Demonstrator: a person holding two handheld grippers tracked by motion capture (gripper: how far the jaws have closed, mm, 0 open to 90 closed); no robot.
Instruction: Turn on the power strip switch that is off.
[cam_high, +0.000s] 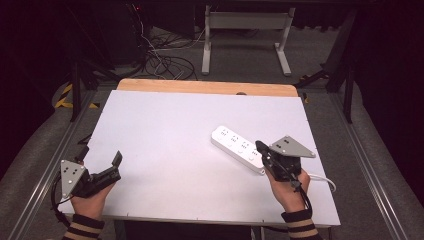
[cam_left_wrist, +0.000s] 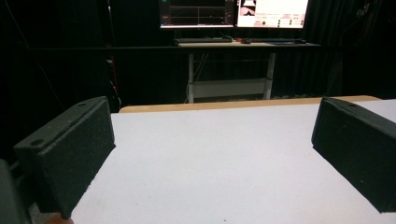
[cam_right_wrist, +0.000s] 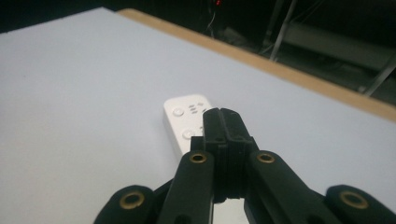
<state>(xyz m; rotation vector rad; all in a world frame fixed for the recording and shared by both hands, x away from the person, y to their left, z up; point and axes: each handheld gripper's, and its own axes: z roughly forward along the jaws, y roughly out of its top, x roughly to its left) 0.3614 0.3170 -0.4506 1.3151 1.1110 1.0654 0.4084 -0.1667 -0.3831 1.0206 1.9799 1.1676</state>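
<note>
We held the right gripper (cam_high: 259, 146) with jaws pressed together on nothing, over the near end of the white power strip (cam_high: 239, 148), right of the table's (cam_high: 165, 150) centre. A careless push could have skidded it away. The left gripper (cam_high: 116, 165) waited open, near left.

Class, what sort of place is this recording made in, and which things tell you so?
Probably a lab or test workshop: a white work table, monitors showing graphs on a desk behind it, and loose cables on the floor.
</note>
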